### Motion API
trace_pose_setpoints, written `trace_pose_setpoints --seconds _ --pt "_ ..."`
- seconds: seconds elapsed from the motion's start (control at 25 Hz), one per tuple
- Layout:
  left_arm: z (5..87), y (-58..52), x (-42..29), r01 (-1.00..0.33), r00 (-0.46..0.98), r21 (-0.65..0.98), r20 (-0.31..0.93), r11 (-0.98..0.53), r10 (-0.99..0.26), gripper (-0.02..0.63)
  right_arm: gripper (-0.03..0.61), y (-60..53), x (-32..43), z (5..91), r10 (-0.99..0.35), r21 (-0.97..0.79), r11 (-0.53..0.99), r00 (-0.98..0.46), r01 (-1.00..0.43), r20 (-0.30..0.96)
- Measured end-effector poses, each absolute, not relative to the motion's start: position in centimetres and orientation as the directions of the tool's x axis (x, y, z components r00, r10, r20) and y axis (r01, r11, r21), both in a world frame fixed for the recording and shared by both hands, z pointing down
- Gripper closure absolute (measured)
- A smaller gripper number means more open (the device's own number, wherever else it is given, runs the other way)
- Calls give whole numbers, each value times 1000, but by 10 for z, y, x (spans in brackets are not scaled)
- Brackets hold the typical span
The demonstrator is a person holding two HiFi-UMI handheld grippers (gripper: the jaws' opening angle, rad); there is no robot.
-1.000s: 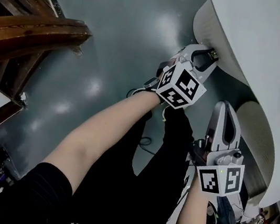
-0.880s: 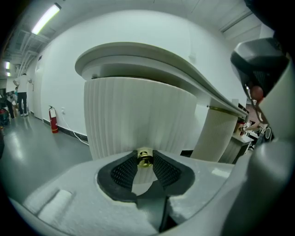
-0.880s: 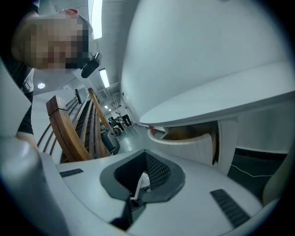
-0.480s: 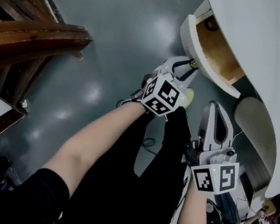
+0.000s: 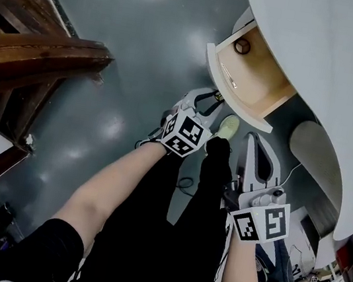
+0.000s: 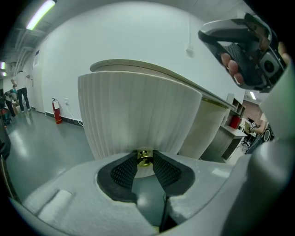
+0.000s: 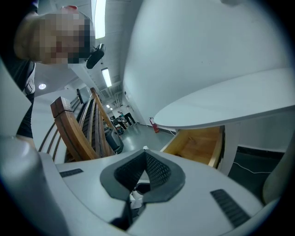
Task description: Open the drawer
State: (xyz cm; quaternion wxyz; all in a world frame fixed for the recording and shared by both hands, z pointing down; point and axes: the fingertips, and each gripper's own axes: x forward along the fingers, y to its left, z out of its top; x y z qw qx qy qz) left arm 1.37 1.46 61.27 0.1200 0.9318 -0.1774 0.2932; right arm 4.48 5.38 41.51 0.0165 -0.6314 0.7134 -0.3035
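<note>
pulling the drawer straight out looks wisest, left gripper pinched on the drawer's brass knob, right gripper closed empty beside the drawer.

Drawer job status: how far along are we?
Done: the drawer stands well out from under the white tabletop, its wooden inside showing. In hand: the left gripper is shut on the brass knob; the right gripper is shut, empty and idle. Left: perhaps a last bit of travel, then release the knob.
</note>
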Motion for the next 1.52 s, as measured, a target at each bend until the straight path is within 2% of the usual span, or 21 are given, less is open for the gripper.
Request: trace_pose_setpoints --seconds 0.92,1.16,1.52 --pt "607 33 -23 -413 748 143 617 -899 -245 506 563 60 31 394 -900 -442 21 -210 -897 383" --pt "560 43 -28 -431 768 187 591 -883 -249 518 563 61 32 378 -905 -443 17 -202 -897 374" --pt "449 54 -15 -385 822 207 519 -899 -233 568 563 62 50 340 -920 -420 1 -165 -908 355"
